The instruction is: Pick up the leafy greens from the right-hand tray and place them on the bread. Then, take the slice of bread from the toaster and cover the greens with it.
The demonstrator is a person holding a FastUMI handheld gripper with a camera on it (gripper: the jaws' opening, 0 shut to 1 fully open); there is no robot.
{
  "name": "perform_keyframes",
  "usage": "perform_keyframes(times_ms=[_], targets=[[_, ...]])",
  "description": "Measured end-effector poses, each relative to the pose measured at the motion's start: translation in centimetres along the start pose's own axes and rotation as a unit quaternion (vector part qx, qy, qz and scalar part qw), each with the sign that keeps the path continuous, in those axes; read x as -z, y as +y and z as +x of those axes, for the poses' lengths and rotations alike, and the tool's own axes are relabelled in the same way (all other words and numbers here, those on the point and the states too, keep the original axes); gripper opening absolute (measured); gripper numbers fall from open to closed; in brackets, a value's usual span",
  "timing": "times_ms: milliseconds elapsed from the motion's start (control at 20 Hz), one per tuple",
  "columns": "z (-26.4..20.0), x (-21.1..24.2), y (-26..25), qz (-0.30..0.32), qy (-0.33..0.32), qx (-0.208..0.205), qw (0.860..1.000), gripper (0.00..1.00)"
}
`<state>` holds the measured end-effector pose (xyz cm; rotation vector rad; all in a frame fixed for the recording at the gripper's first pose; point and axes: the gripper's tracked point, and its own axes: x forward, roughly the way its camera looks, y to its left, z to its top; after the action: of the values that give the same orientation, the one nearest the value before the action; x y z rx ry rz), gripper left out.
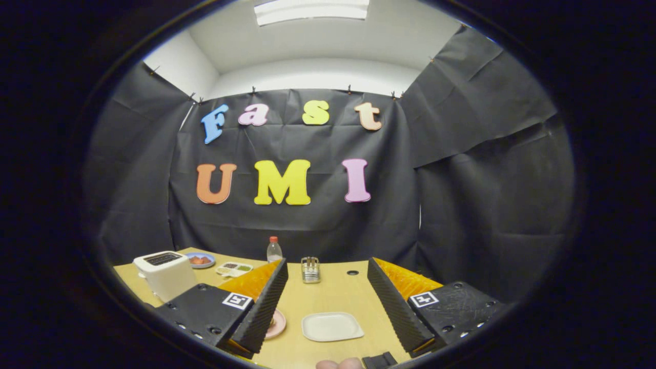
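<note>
- Two fingers of the gripper are seen spread wide apart, nothing held between them, raised above the wooden table.
- White square plate lies between the fingers, looks bare; no bread or greens can be made out on it.
- Pink round plate sits just beside the left finger, mostly hidden by it; what it carries cannot be told.
- White toaster stands beyond the left finger; whether a slice sits in its slot cannot be told at this size.
- Small divided tray beyond the toaster holds something green in one compartment, possibly the leafy greens; too small to confirm.
- Blue plate with reddish food, a bottle and a metal rack are set farther back.
- Progress judgement: no stacked greens-and-bread result is visible anywhere; the bread base is not located, possibly hidden on the pink plate.
- If the green item is the greens, placing and covering both seem left.
</note>
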<state>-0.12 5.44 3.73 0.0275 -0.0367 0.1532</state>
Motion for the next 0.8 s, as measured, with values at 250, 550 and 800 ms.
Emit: perform_keyframes(times_ms=[250,550,800], targets=[[-2.9,-0.6,0.8,-0.006,-0.018,0.007,1.0,0.95],[-3.7,-1.0,0.8,-0.023,-0.028,0.02,0.999,0.95],[-3.4,-0.7,0.3,-0.021,-0.024,0.024,0.999,0.95]])
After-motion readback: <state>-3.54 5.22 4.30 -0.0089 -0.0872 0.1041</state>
